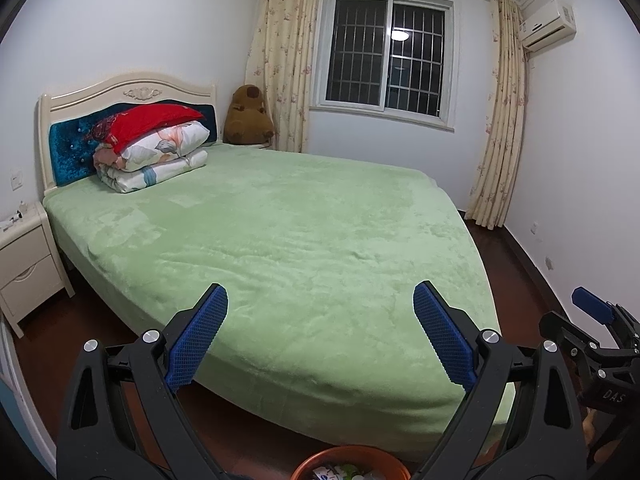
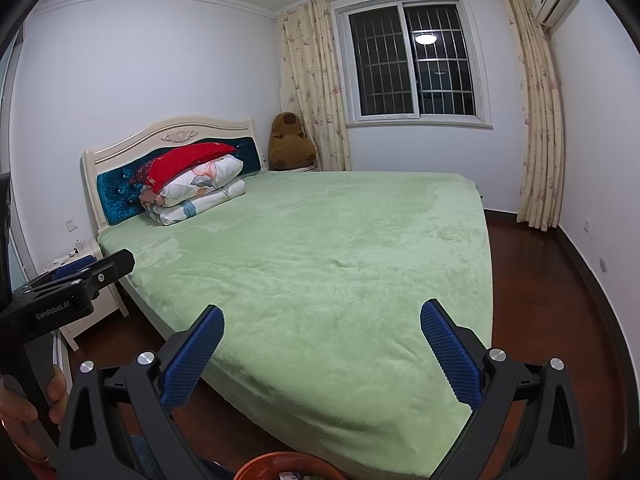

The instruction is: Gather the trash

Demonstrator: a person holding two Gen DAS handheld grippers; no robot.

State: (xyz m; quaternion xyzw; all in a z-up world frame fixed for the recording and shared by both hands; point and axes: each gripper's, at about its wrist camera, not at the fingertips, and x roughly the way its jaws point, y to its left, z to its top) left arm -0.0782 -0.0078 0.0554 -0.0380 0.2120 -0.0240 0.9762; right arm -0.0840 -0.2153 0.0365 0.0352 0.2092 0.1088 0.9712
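Orange bin (image 1: 350, 465) sat at six o'clock under your left gripper (image 1: 320, 334), nearer than the right gripper (image 2: 322, 354); both gaped wide, empty.

I see a bed (image 1: 280, 232) with green cover centre, white nightstand (image 1: 28, 264) left, barred window (image 1: 386, 56) with floral curtains (image 1: 500, 120) far, dark wood floor (image 2: 540, 280), white walls (image 1: 140, 32).
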